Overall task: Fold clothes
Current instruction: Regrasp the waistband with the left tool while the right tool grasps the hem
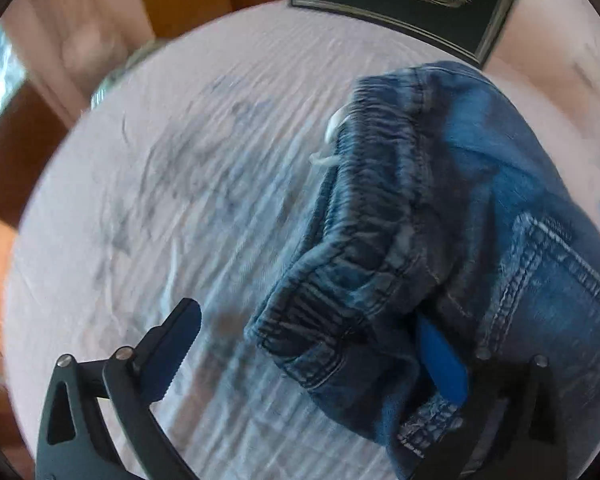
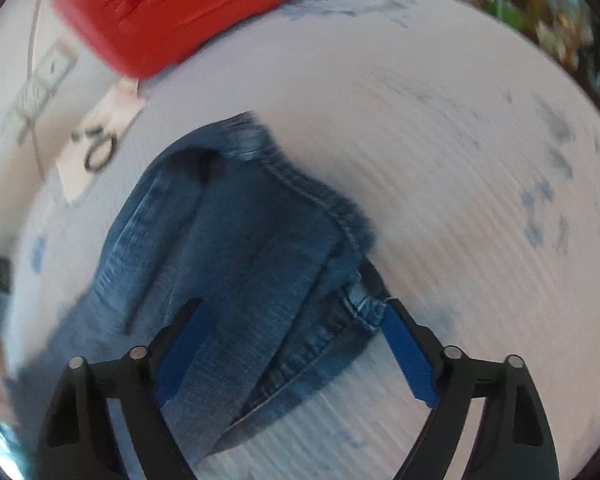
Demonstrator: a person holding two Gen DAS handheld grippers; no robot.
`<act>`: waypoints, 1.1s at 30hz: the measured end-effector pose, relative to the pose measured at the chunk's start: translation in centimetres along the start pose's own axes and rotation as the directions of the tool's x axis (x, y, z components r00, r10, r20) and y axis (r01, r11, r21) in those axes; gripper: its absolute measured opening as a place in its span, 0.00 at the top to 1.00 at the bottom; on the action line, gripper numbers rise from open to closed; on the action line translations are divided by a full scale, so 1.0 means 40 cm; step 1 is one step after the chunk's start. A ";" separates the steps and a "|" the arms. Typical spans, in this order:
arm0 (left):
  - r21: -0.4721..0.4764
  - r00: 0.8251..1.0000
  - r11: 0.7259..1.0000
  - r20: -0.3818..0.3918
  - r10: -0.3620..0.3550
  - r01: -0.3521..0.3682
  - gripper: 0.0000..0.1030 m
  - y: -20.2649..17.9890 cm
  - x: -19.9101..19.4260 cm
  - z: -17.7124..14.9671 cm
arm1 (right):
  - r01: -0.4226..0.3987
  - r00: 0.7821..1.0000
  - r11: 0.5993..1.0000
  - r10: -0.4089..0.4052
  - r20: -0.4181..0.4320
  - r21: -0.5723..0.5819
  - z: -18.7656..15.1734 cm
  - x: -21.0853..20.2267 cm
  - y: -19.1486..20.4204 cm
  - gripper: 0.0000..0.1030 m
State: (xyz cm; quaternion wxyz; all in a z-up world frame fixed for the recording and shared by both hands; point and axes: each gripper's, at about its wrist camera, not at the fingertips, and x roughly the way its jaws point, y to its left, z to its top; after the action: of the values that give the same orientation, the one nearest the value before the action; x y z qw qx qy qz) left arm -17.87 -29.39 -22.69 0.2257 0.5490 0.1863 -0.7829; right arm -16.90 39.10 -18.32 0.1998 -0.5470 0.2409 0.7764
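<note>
Lying on a pale, ribbed bed sheet with faint blue print (image 1: pixel 204 184), a pair of blue denim trousers with an elastic, gathered waistband (image 1: pixel 440 216) appeared bunched and doubled over itself rather than spread flat. In the left wrist view the waistband ran from the near centre toward the far right, a white drawstring end showing at its far edge, and a stitched back pocket lay to the right. In the right wrist view the denim's long axis ran from near centre to far left, one stitched hem edge facing right.

The left hand-held gripper (image 1: pixel 312 356) stood wide apart; its right finger was tucked under or against a denim fold, its left finger over bare sheet, so it clamped nothing. The right hand-held gripper (image 2: pixel 296 352) was likewise spread wide, with denim lying between its fingers but not pinched.

Judged from these views, at least one fold seemed present, yet the bundle was loose and uneven; both frames were motion-blurred, and whether further folds or only tidying remained could not be settled. A red plastic lid-like object (image 2: pixel 180 4) lay at the far left of the bed.
</note>
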 end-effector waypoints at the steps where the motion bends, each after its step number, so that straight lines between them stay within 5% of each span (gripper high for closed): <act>1: 0.017 1.000 1.000 0.000 -0.011 0.011 0.03 -0.005 -0.002 0.001 | 0.031 1.000 0.999 -0.031 0.007 -0.043 0.000 0.006 0.023 0.28; 3: 0.075 1.000 0.997 -0.002 -0.029 0.029 0.48 -0.038 -0.030 0.006 | 0.126 0.992 0.966 -0.119 0.046 -0.225 -0.006 0.016 0.097 0.59; 5: 0.111 0.999 0.993 0.024 -0.031 0.028 0.69 -0.063 -0.078 0.012 | 0.133 0.991 0.942 -0.119 0.064 -0.310 -0.009 0.000 0.136 0.86; 6: 0.122 0.999 0.992 0.046 -0.029 0.023 0.76 -0.072 -0.104 0.015 | 0.131 0.991 0.935 -0.116 0.065 -0.331 -0.009 -0.009 0.147 0.86; 12: 0.055 0.981 0.993 0.157 -0.114 0.106 0.80 0.031 -0.323 0.008 | 0.007 0.991 0.972 0.026 0.134 -0.237 -0.022 -0.211 0.029 0.87; 16: 0.083 0.994 0.994 0.077 -0.077 0.071 0.80 0.083 -0.294 -0.081 | 0.012 0.994 0.979 0.010 0.105 -0.206 -0.087 -0.263 -0.065 0.87; 20: 0.113 0.999 0.993 -0.029 -0.014 0.017 0.75 0.121 -0.179 -0.142 | 0.021 0.997 0.990 -0.010 0.078 -0.139 -0.147 -0.274 -0.158 0.68; 21: 0.103 1.000 0.995 -0.027 -0.010 0.013 0.65 0.132 -0.178 -0.146 | 0.023 0.997 0.992 -0.015 0.071 -0.123 -0.162 -0.277 -0.181 0.56; 24: 0.077 1.000 0.997 -0.018 -0.003 0.004 0.37 0.159 -0.179 -0.155 | 0.032 0.998 0.997 -0.028 0.049 -0.073 -0.207 -0.285 -0.251 0.44; 26: 0.085 1.000 0.996 0.018 -0.019 0.018 0.31 0.152 -0.214 -0.142 | 0.038 0.999 0.999 -0.037 0.034 -0.039 -0.237 -0.291 -0.297 0.37; 29: 0.097 0.997 0.995 0.070 -0.045 0.038 0.30 0.142 -0.267 -0.121 | 0.043 0.999 0.999 -0.043 0.023 0.009 -0.278 -0.307 -0.362 0.32; 33: 0.114 0.987 0.991 0.140 -0.079 0.063 0.30 0.128 -0.337 -0.094 | -0.044 0.984 0.999 0.039 0.174 0.022 -0.258 -0.402 -0.338 0.05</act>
State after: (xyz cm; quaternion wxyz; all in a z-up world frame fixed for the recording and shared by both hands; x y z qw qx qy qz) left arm -8.10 -29.60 -11.41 0.1801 0.4955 0.1459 -0.8371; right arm 3.82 43.10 -8.15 0.2109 -0.4695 0.2440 0.8219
